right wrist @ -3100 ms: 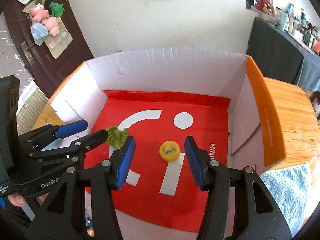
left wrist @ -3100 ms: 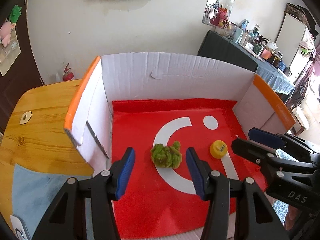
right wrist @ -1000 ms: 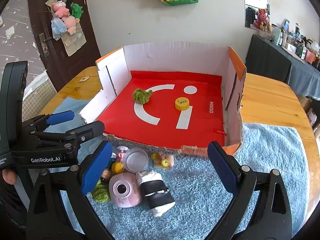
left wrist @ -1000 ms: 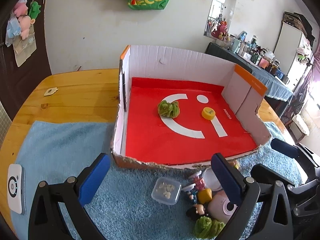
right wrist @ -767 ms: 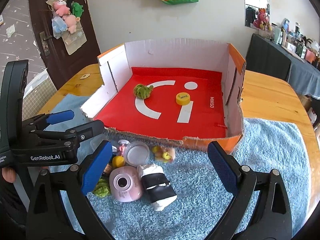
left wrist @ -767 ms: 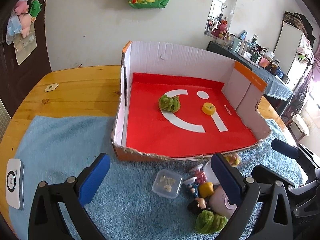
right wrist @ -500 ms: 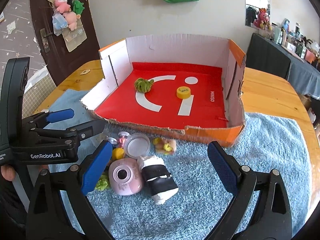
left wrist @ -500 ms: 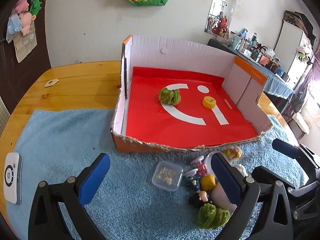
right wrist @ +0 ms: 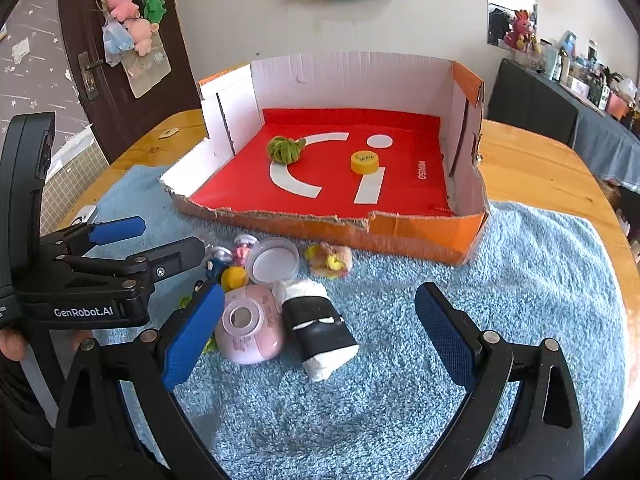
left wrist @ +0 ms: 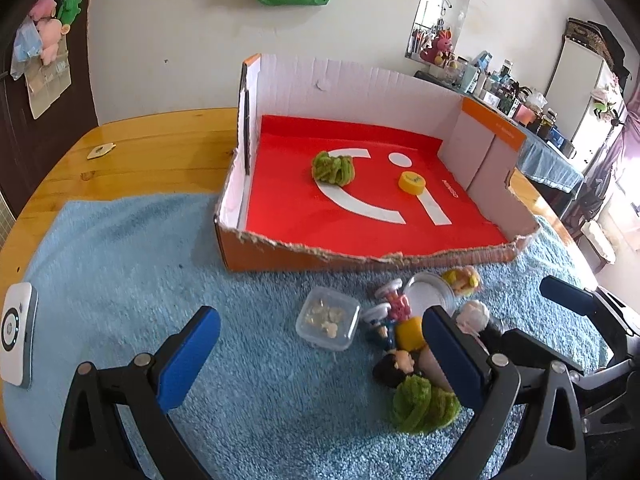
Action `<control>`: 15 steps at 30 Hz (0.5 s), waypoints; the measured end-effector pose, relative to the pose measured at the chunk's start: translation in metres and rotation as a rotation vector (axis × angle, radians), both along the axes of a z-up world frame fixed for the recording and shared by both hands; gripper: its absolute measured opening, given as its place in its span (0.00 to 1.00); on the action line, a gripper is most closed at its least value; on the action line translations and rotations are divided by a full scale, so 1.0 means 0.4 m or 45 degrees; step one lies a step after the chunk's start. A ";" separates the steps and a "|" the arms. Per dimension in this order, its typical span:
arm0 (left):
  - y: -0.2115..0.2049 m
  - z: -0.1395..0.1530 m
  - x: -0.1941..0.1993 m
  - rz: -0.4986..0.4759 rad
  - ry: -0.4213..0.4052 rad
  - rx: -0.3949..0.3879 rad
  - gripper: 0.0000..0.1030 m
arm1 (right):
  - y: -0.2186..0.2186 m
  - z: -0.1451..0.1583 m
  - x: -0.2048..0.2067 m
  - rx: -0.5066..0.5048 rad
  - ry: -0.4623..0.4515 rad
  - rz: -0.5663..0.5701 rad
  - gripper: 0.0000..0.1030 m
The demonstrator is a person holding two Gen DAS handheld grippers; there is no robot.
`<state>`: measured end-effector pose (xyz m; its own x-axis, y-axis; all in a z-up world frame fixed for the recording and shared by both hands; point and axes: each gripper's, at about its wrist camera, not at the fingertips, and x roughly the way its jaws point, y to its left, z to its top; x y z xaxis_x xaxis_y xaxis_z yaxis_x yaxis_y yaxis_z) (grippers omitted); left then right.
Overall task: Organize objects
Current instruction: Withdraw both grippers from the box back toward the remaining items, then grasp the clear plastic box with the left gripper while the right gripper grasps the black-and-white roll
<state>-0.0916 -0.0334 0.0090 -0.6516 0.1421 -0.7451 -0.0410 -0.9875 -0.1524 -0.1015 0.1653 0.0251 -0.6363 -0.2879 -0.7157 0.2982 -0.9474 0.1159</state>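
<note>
The blue-padded fingers (left wrist: pixel 188 360) of the left gripper (left wrist: pixel 320 356) are spread wide with nothing between them, and the right gripper (right wrist: pixel 320 332) is likewise fully open and empty above the blue fleecy towel (right wrist: pixel 500 280).

The things to be sorted lie in a tight cluster on the towel just in front of the torn front edge of the orange cardboard box with the red liner (right wrist: pixel 420 232). Inside the box already lie a green fuzzy ball (right wrist: pixel 285 149) and a yellow bottle cap (right wrist: pixel 364 161), well apart from each other.

The white roll wrapped in a black band (right wrist: pixel 318 334) looks soft and light; a grip across its banded middle should hold. The pink round gadget with a central lens (right wrist: pixel 248 330) touches it and looks like smooth hard plastic, likely slippery, so the jaws would need to span its widest part. The clear lidded plastic tub (left wrist: pixel 328 317) seems stiff and light, easiest to pinch across two flat sides. The second green fuzzy ball (left wrist: pixel 422 404) should squash readily and take a grip anywhere.

Crowding is the main hindrance: a round translucent lid (right wrist: pixel 272 260), a small yellow block (right wrist: pixel 234 277), tiny figurines (left wrist: pixel 394 364) and a small yellow-and-tan plush toy (right wrist: pixel 330 260) lie pressed close, so closing on one may nudge its neighbours. The two grippers also sit close beside each other. A white handheld device (left wrist: pixel 16 340) lies far off on the towel's left edge.
</note>
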 end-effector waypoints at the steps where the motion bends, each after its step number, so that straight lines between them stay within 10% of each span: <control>1: 0.002 -0.002 0.003 -0.003 -0.003 0.000 1.00 | 0.000 -0.001 0.002 0.003 -0.002 0.000 0.95; 15: -0.020 -0.021 0.018 0.041 -0.018 -0.032 1.00 | 0.029 -0.026 0.019 0.024 -0.015 -0.053 0.95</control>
<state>-0.0845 -0.0413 0.0008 -0.6447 0.1025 -0.7575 -0.0073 -0.9917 -0.1280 -0.0940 0.1770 0.0149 -0.6391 -0.2477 -0.7282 0.2575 -0.9610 0.1009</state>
